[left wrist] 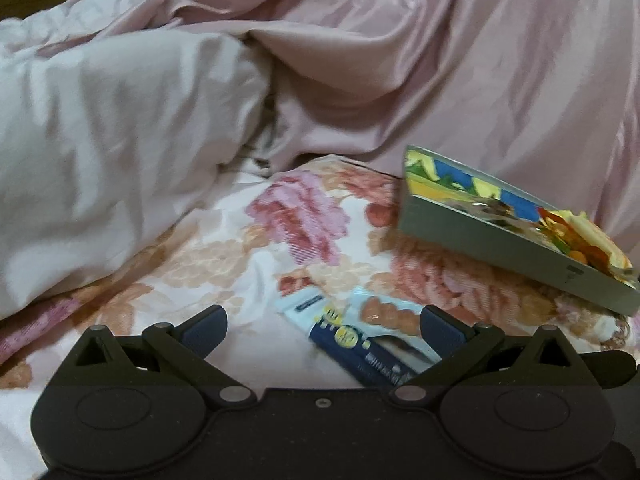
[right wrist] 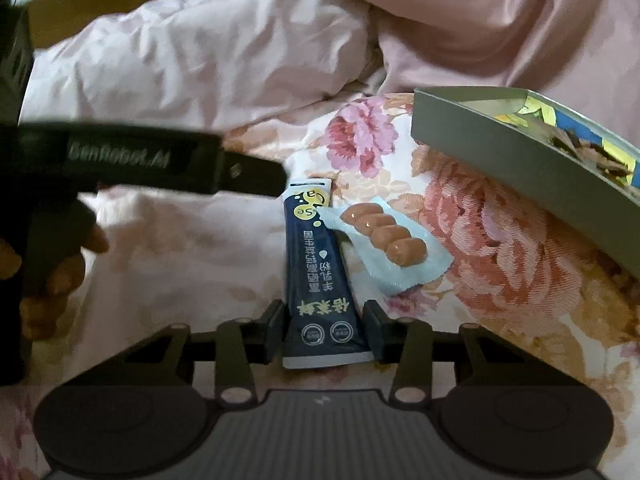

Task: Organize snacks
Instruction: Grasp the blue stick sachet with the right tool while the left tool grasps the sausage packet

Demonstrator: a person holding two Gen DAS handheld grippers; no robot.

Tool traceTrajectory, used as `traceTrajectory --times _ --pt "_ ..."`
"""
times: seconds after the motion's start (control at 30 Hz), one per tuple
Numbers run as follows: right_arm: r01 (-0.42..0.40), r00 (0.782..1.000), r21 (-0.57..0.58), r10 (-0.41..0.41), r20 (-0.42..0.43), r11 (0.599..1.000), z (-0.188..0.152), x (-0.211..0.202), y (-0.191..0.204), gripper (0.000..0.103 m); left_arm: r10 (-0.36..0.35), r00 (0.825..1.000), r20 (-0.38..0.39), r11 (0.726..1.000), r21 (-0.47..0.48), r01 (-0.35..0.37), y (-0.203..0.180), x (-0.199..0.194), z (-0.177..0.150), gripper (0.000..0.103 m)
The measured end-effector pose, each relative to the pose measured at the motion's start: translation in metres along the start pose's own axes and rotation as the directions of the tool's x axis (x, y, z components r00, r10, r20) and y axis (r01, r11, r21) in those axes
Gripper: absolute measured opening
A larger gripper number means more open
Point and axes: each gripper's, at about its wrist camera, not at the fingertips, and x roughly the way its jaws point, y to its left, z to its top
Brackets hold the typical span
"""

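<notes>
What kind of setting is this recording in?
Most likely a bedroom, on a bed: a rumpled pink duvet, a floral bedsheet underneath, with the snack sachet and box lying on it.

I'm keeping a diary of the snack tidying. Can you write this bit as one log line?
right tool: closed on dark sachet | left tool: open, empty | sausage packet: on bedspread | box: nearby
</notes>
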Motion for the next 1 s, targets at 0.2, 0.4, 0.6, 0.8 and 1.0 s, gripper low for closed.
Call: traceTrajectory --times 0.2,0.4,0.6,0.8,1.0 --pt "0.022 0.997 -0.081 -0.028 -0.068 0.996 -0.01 -0.019 0.005 0.046 -0.054 0.997 -0.055 0.992 0.115 0.06 -0.034 0.009 0.003 0.102" --pt "0.034 0.993 -0.162 -0.052 -0.107 0.986 -0.019 -0.04 0.009 0.046 -0.047 0.99 -0.134 0.98 0.186 0.072 -0.058 0.033 0.007 0.102" --pt "0.03 0.99 -0.167 -0.053 -0.134 0.985 -0.024 -0.048 0.004 0.047 -0.001 0.975 -0.22 0.966 0.25 0.057 -0.08 0.07 0.012 0.102" --pt "0.018 0.989 -0.148 -0.04 -0.141 0.989 -0.021 -0.042 0.001 0.048 0.058 0.955 -0.291 0.958 0.285 0.028 -0.085 0.1 0.007 0.102" --pt "0.012 0.991 -0.164 -0.034 -0.133 0.986 -0.019 -0.039 0.001 0.048 0.036 0.948 -0.315 0.973 0.227 0.038 -0.078 0.113 0.009 0.1"
